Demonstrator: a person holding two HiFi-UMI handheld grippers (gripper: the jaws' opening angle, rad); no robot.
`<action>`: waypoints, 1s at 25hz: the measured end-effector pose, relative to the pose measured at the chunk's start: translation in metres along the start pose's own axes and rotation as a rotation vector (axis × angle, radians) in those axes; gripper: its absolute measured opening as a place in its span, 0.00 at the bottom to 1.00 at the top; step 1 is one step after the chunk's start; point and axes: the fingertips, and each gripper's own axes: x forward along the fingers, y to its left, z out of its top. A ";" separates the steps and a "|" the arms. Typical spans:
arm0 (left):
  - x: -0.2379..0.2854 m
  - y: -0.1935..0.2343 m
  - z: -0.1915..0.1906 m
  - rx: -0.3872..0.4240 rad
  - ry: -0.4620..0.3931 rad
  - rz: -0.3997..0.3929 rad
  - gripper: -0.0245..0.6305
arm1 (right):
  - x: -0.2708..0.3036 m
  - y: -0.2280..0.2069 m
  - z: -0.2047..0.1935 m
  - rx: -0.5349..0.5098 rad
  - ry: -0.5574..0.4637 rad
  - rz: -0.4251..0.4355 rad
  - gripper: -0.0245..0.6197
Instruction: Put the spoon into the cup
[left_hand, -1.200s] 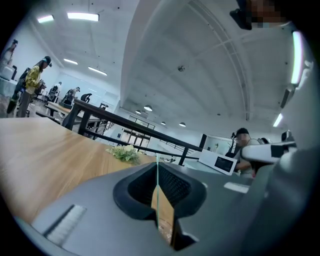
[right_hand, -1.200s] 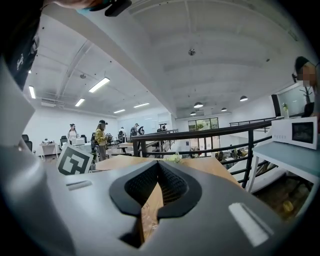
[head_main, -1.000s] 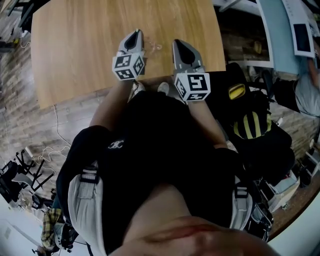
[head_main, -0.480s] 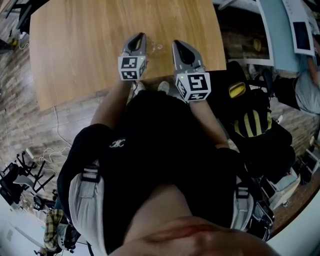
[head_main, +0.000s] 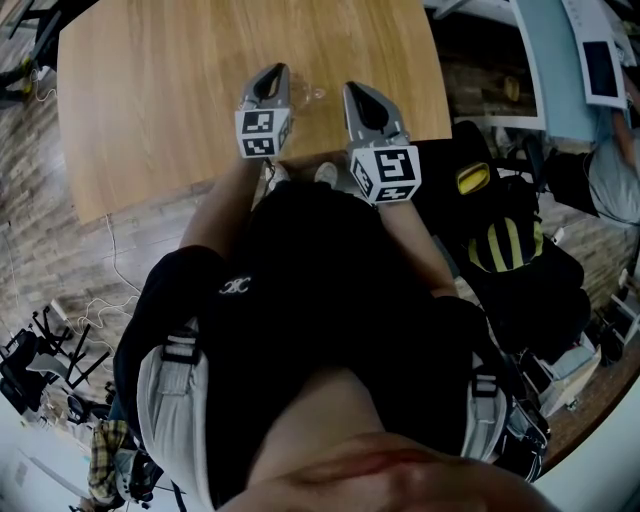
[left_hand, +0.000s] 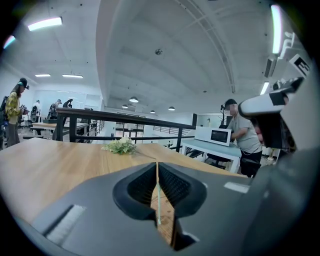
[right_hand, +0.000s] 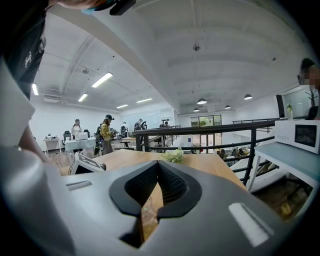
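Left gripper (left_hand: 157, 164): jaws clenched, tips meeting in 1 straight line. Grips the spoon (left_hand: 158, 200), seen only as a thin pale strip, edge-on and upright in the slit just below the tips. Bowl end not visible. Looks out beyond the jaws over a wooden table (left_hand: 60, 165), with a small bunch of pale flowers (left_hand: 120, 146) lying far down it. Further back: a black railing (left_hand: 125, 117), and a white microwave (left_hand: 214, 135) on a side table with a bystander (left_hand: 243, 137) just beside it.

Right gripper (right_hand: 159, 163): jaws pressed together at the tips, nothing between the pads. Shows, through the wedge-shaped gap under the tips, bare wood and the clear cup (right_hand: 146, 212), resting on the tabletop and apart from the jaws. Cannot tell from here whether upright or tilted. At left, the marker cube (right_hand: 85, 162) of the other gripper.

Head view: looks steeply down on both grippers, side by side above the table's near edge, both pointing away from the person (head_main: 320, 330). Shows 1 marker cube at the rear of each. Between the 2, on the wood, a faint clear shape, apparently the cup, just beside the left gripper and near the right one. Spoon not discernible from above. Beside the table, at the person's right, a black and yellow bag (head_main: 500, 245) on the floor.
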 end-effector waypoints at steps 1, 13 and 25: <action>0.000 0.000 0.000 0.004 0.001 0.000 0.07 | 0.000 0.000 0.000 0.001 0.000 -0.001 0.04; -0.004 0.018 -0.006 0.030 0.046 0.038 0.12 | -0.004 -0.002 -0.006 0.006 0.008 -0.003 0.04; -0.021 0.031 -0.025 0.012 0.092 0.088 0.12 | -0.007 0.001 -0.007 0.003 0.016 0.003 0.04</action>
